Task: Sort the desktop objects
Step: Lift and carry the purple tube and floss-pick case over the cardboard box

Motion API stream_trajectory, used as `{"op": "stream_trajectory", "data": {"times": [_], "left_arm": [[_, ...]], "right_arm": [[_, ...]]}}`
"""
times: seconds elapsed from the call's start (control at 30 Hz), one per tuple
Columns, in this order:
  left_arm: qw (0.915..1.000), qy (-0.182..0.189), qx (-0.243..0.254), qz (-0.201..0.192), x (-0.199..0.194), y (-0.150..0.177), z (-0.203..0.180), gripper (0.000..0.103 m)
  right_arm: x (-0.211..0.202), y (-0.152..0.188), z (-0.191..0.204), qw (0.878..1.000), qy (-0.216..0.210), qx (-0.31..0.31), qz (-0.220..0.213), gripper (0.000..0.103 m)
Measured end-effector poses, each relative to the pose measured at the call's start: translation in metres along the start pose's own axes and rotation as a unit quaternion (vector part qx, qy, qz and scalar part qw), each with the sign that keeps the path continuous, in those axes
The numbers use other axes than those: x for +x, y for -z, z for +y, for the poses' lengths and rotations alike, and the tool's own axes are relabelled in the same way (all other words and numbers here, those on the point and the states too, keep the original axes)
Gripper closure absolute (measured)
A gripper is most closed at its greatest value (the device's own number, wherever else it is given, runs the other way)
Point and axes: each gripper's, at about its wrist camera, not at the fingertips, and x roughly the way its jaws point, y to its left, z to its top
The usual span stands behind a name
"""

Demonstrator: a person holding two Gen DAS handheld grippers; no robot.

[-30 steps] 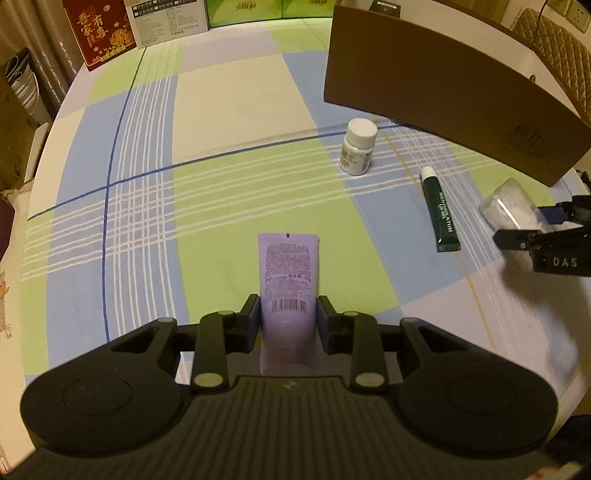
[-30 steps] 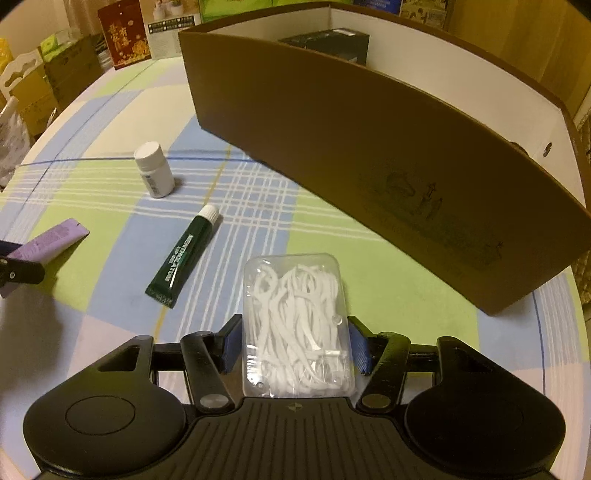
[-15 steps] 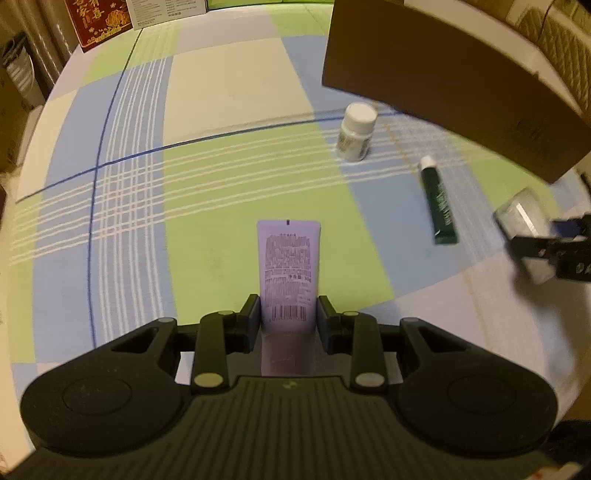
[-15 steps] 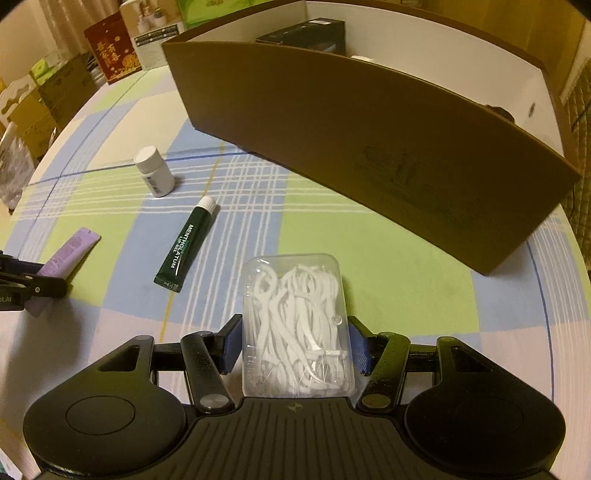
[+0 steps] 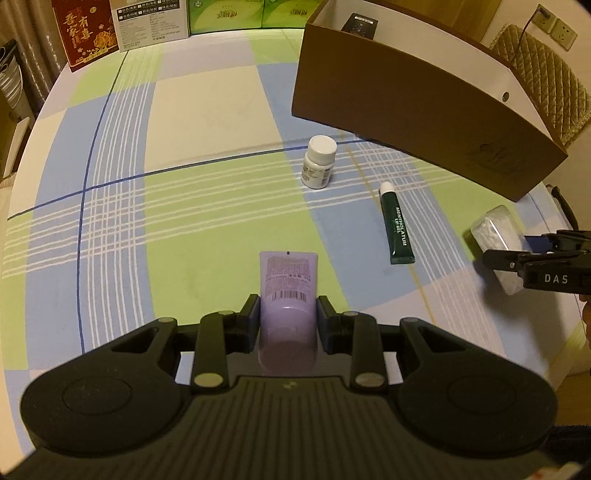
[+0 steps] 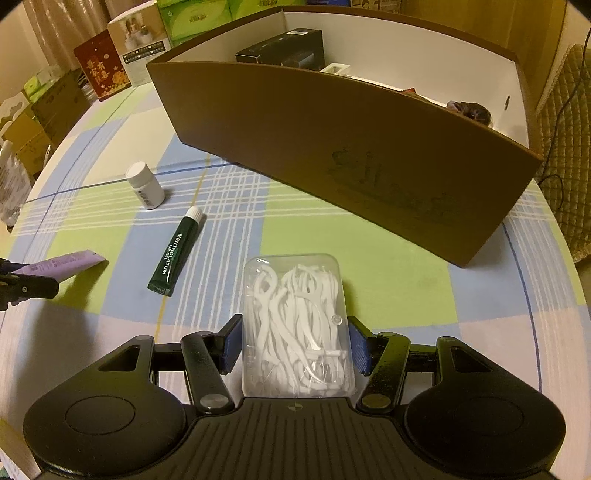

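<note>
My left gripper is shut on a purple tube, held above the checked tablecloth. My right gripper is shut on a clear box of white floss picks, also lifted. That box and the right gripper's fingers show at the right in the left wrist view; the purple tube shows at the left in the right wrist view. A white pill bottle and a green lip-gel tube lie on the cloth. A large brown cardboard box stands behind them, open at the top.
Inside the brown box are a black carton, a white item and a dark object. Red, white and green cartons stand along the table's far edge. A quilted chair is behind the box.
Both grippers have risen with their objects and tilted up; the views now look over the brown box's rim into it. The bottle and green tube have not moved.
</note>
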Motion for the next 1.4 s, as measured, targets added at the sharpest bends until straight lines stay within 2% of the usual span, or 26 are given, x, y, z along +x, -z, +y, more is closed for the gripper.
{"op": "stream_trajectory", "data": {"times": [0.47,0.73,1.07,1.4], "left_arm": [[0.999,0.017,0.015,-0.04,-0.03,-0.008,-0.014,0.077],[0.9962,0.036,0.039,-0.069,-0.048,-0.023,-0.033,0.077],[0.9895,0.066,0.072,-0.107,-0.061,-0.061,-0.067,0.077],[0.9818,0.084,0.102,-0.137,-0.057,-0.113,-0.103,0.077]], "right_arm": [[-0.018,-0.001,-0.001,1.0,-0.008,0.005,-0.017,0.048],[-0.042,-0.009,0.002,0.999,-0.03,0.009,-0.039,0.048],[-0.075,-0.029,-0.003,0.996,-0.045,0.012,-0.075,0.048],[-0.099,-0.068,-0.026,0.992,-0.052,0.01,-0.115,0.048]]}}
